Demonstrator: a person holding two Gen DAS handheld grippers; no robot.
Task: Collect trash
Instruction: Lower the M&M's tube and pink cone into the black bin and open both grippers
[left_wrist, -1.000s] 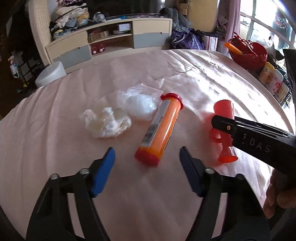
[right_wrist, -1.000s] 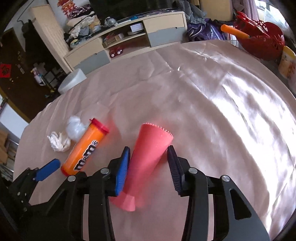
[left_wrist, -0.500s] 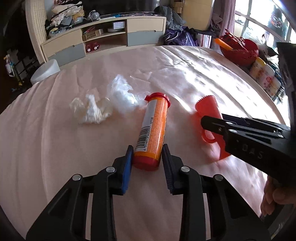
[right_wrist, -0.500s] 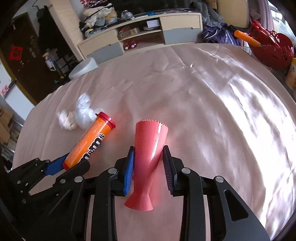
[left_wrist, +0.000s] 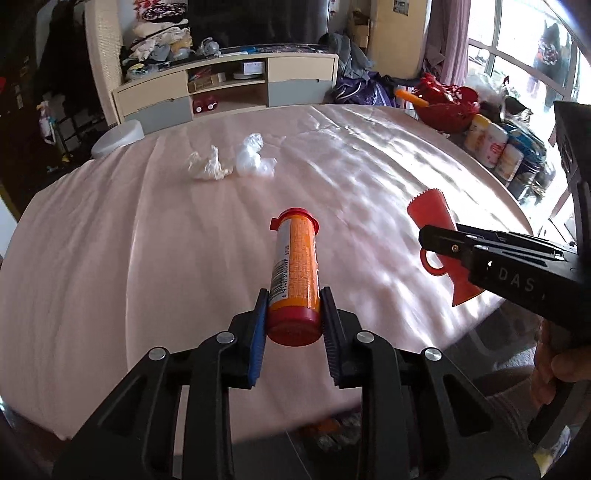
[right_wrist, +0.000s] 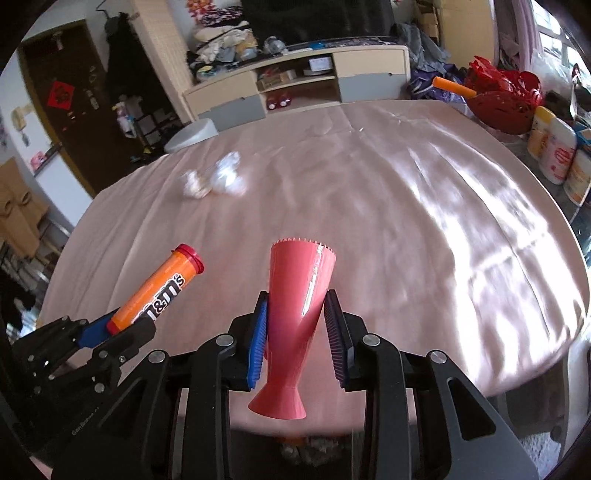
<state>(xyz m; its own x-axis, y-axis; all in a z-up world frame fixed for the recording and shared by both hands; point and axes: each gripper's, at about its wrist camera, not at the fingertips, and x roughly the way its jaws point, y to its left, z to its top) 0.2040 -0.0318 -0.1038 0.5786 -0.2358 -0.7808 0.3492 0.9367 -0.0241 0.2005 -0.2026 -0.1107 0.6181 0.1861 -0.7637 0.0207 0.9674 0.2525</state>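
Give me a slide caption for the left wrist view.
Left gripper clamps orange M&M's tube above pink tablecloth; two crumpled wrappers remain.

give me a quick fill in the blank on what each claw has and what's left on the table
The left claw is shut on the orange ____ tube.
The right claw grips a red plastic ____.
Two crumpled wads, a tissue and a clear plastic wrapper, lie on the ____ tablecloth.
The tube's cap is coloured ____.

Missing words: m&m's; cup; pink; red
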